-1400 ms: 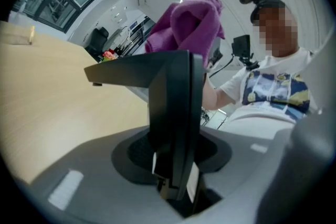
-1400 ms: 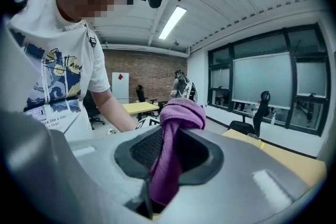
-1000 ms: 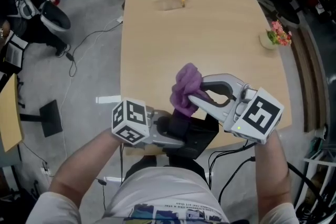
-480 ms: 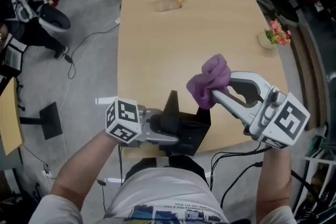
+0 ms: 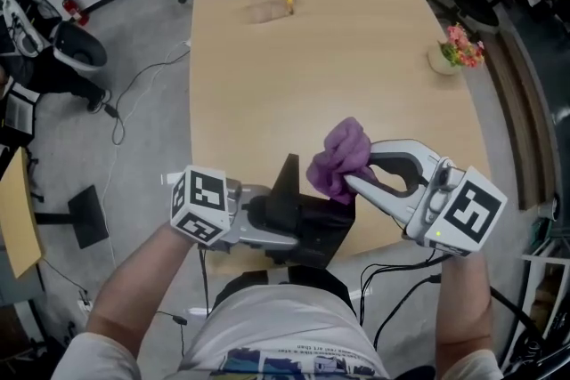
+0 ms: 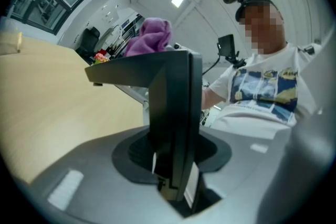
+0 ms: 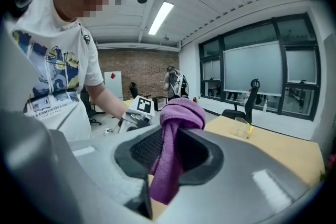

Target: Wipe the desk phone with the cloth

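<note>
Left gripper [image 5: 283, 229] is clamped on the black desk phone [image 5: 322, 225], steadying it at the near edge of the tabletop [image 5: 338, 58], and the right gripper [image 5: 354, 181] has its jaws pinched tight on the bunched purple cloth [image 5: 340, 157]. The cloth sits right at the phone's upper edge, touching or just off it, hard to call. So both grasps are made and the phone is braced; the wiping itself looks barely begun, with most of the phone's surfaces, by my reckoning, left to cover
</note>
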`<state>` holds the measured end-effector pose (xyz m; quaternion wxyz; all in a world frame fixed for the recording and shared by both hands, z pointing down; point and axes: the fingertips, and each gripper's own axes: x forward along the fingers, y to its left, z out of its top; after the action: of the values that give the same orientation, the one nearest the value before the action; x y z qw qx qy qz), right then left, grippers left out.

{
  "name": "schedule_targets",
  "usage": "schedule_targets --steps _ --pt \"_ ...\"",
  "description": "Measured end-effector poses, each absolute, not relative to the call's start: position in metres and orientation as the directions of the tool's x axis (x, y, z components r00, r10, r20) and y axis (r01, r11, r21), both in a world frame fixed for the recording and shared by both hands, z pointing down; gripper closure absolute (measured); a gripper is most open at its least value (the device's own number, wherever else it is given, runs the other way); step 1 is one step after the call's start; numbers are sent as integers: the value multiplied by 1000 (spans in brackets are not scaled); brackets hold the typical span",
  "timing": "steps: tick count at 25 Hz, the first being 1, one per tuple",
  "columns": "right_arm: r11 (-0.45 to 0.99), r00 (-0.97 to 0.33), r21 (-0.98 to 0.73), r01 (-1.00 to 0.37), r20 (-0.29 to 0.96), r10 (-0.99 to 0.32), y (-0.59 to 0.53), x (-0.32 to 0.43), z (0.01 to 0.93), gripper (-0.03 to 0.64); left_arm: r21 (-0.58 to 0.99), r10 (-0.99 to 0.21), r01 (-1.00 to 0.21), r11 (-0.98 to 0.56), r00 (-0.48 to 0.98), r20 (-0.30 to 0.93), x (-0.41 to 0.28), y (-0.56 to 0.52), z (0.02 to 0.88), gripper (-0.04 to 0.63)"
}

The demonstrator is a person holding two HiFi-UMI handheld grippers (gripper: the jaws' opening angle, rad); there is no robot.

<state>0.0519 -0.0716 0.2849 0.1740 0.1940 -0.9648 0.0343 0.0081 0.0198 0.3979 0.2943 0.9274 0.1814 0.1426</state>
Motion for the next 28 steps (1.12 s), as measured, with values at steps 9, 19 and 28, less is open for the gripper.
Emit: schedule_targets --steps 9,19,28 --pt "806 -793 -123 -579 314 -522 -117 98 310 526 596 428 279 -753 896 121 7 23 386 417" --pt "692 -822 -483 -536 114 -558 -111 112 315 526 659 329 295 -692 941 -76 -3 -15 364 417" --pt "692 -887 -613 -382 34 -460 -67 85 330 526 678 332 296 -673 940 -81 2 -21 374 417"
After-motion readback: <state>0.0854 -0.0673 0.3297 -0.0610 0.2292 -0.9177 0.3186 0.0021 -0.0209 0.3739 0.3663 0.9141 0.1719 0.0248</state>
